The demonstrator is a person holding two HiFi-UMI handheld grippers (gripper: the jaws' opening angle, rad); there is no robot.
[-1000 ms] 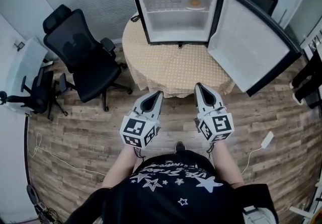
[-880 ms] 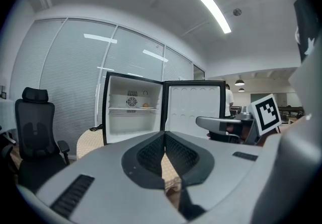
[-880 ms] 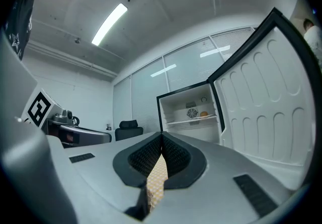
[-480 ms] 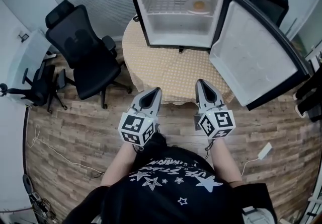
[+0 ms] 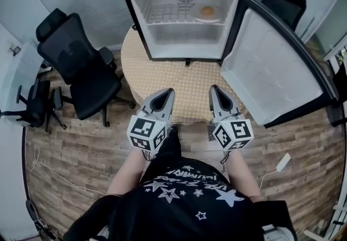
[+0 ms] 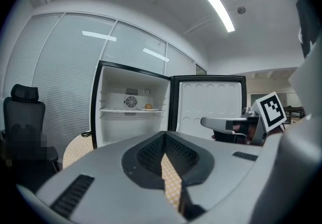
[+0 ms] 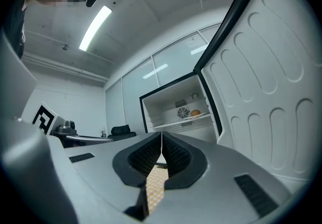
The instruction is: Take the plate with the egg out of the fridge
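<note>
A black office chair (image 5: 76, 64) stands to the left of the open fridge (image 5: 136, 23). The fridge sits on a round table (image 5: 162, 75). In front of the fridge, the left gripper (image 5: 167, 93) points toward it, jaws closed tip to tip and holding nothing. Inside the fridge, on the upper shelf near its right wall, the plate (image 5: 216, 15) rests with the egg (image 5: 206, 11) on it. The right gripper (image 5: 214, 91), also in front of the fridge, has its jaws pressed together, empty. The fridge door (image 5: 271, 72) hangs wide open on the right.
</note>
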